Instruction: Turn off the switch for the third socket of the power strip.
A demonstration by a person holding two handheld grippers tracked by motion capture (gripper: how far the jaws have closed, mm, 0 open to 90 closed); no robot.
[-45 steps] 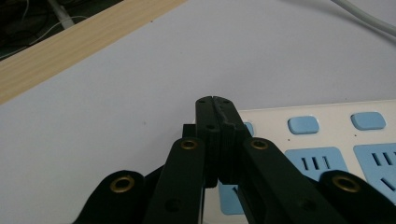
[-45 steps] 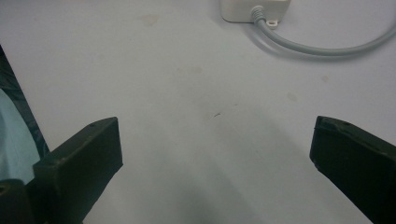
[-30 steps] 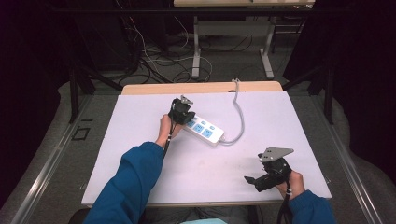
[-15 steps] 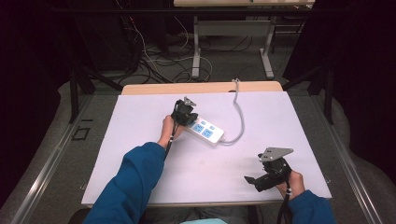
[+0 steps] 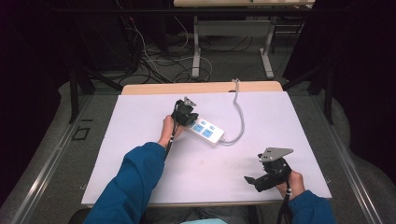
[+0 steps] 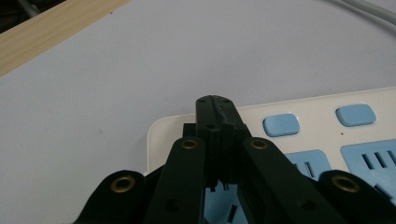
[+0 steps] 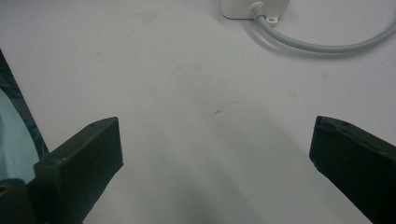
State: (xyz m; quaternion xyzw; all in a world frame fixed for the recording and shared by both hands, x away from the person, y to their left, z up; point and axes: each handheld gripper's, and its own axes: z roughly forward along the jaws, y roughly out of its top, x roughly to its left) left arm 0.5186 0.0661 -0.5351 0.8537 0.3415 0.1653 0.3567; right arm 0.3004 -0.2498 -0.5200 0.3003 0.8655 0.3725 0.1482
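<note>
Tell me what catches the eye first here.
A white power strip with blue sockets lies mid-table, and the left gripper sits at its near end with jaws shut. Its grey cable loops back over the far edge. The right gripper rests open at the table's near right corner.

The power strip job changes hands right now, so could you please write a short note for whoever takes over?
Left gripper: jaws shut, tips over the end of the white power strip, by its blue buttons; whether they touch it is unclear.
Right gripper: open, holding nothing, near the table's front right corner.
Grey cable runs off the far edge.
Done: left gripper brought to the strip.
Left: probably pressing a switch, a guess.
</note>
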